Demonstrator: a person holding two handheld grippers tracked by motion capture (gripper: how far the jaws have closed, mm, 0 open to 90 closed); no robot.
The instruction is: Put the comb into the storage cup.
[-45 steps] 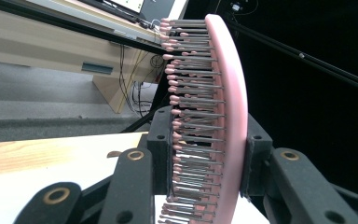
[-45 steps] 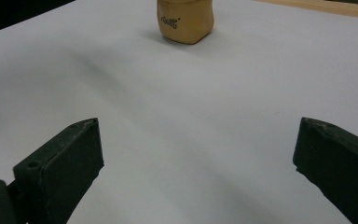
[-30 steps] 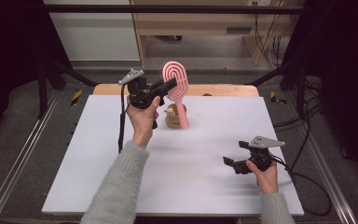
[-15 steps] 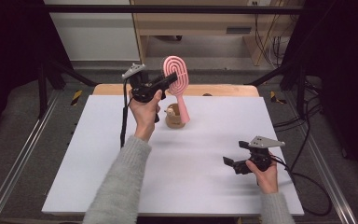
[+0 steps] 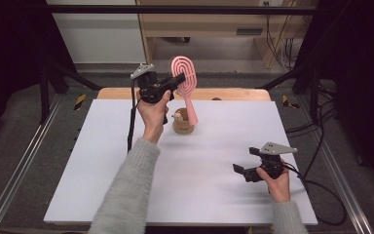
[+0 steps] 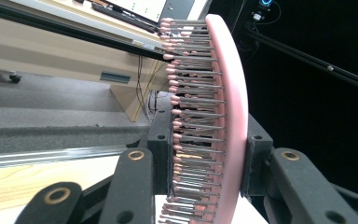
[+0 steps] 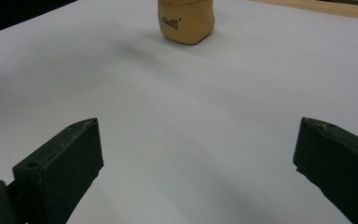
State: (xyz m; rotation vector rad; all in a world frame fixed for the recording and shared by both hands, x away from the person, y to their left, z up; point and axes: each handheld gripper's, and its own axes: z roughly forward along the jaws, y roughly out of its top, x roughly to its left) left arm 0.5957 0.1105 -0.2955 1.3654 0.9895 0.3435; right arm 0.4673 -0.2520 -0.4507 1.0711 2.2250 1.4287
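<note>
Spread wide over bare white table (image 7: 182, 154) at the near right edge: fingers (image 7: 58, 161) of the right gripper (image 5: 246, 171), holding nothing, parked low in the person's right hand (image 5: 275, 183). Farther in, past the middle of the sheet, seen from that gripper's own view as a tan block with small printed lettering: wooden holder (image 5: 183, 123), standing upright on the table. Beyond and above it, raised in the left hand (image 5: 154, 114): left gripper (image 5: 177, 80), pads (image 6: 161, 154) pinched on the head of a pink hairbrush (image 5: 185, 80), one pad against the smooth back, the other among the bristles. Brush held upright and slightly tilted, head high, handle pointing down toward the holder, lower end appearing to sit at or just inside the top of it; contact impossible to confirm from the high view. At the far edge, behind everything: wooden strip (image 5: 233, 94) of the bench.

Judged by position, well advanced: brush gripped and lined up with the holder. Left to do, by the look of it: either seating or lifting the handle clear, then letting go. No role yet for the right gripper.
</note>
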